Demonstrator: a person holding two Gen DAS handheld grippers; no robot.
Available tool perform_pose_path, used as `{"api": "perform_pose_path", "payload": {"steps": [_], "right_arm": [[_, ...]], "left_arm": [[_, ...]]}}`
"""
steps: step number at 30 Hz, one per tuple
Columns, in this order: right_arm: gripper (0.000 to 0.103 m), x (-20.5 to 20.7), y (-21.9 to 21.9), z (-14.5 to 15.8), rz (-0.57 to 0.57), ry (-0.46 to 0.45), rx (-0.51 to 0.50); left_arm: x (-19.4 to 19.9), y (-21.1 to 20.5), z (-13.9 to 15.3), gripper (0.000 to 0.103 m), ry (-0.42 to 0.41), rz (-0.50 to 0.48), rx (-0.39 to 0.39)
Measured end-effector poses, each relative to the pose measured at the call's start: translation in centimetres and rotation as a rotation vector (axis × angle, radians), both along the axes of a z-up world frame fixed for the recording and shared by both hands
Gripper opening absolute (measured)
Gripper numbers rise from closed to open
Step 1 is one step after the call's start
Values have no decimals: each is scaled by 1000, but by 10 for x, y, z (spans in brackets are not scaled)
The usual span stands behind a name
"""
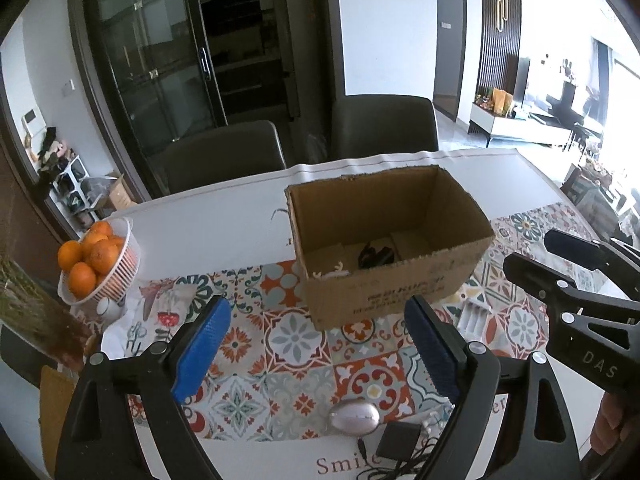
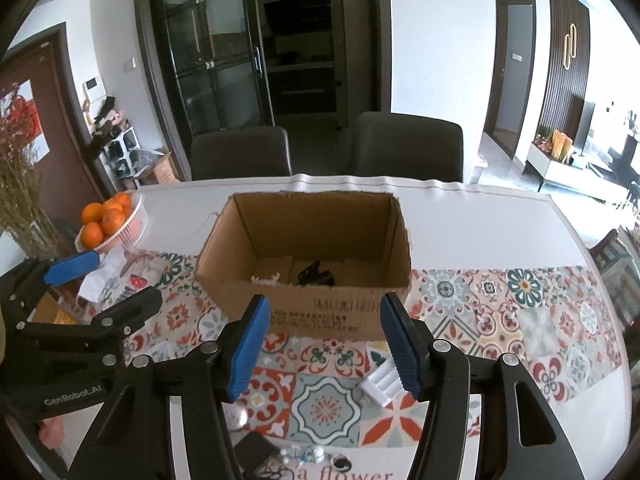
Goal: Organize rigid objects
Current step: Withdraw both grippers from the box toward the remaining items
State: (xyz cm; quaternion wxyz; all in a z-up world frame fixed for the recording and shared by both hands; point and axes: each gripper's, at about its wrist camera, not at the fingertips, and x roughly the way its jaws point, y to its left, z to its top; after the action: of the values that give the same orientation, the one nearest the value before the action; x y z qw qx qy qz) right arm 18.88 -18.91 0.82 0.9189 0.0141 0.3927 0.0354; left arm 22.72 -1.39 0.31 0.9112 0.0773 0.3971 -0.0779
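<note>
Nearest your lens in the left wrist view, the left gripper (image 1: 316, 344) fills the bottom of the frame, its blue ribbed pads spread wide with only patterned cloth showing between them. Low in the frame, just between its arms, lie a silver oval computer mouse (image 1: 354, 418) and a black power adapter with a trailing cable (image 1: 398, 442), both resting on the colourful tile-patterned tablecloth (image 1: 296, 344). A white ridged plastic tray (image 1: 474, 314) sits right of centre, partly behind the right-hand pad.

In the right wrist view, your right gripper (image 2: 323, 346) occupies the lower middle, fingers parted and empty; the same white tray appears just beside its right-hand pad.

The open brown cardboard box (image 2: 332, 312) stands at the centre of both frames, upright on the cloth. Inside on its floor you can see a black object (image 2: 316, 274) and a small pale object (image 2: 266, 279) beside it; what they are is too small to tell.

At the left edge, a white slatted basket of oranges (image 1: 120, 272) sits on the table. Two dark chairs (image 1: 384, 124) stand behind it.
</note>
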Motion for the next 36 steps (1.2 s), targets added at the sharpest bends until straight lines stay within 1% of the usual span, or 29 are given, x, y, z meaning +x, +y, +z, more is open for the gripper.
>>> {"api": "perform_pose_path", "payload": {"steps": [4, 9, 17, 24, 36], "right_arm": [[58, -13, 1, -5, 1, -1, -14], [58, -32, 2, -11, 8, -3, -20], [58, -59, 0, -25, 48, -12, -21], [58, -75, -4, -43, 75, 12, -6], [58, -93, -2, -70, 124, 48, -7]], "left_arm": [[-15, 0, -9, 90, -1, -7, 8], [-34, -1, -19, 90, 19, -31, -4], [-63, -11, -34, 90, 23, -62, 5], [-78, -18, -51, 90, 47, -86, 20], [-92, -24, -81, 89, 121, -123, 24]]}}
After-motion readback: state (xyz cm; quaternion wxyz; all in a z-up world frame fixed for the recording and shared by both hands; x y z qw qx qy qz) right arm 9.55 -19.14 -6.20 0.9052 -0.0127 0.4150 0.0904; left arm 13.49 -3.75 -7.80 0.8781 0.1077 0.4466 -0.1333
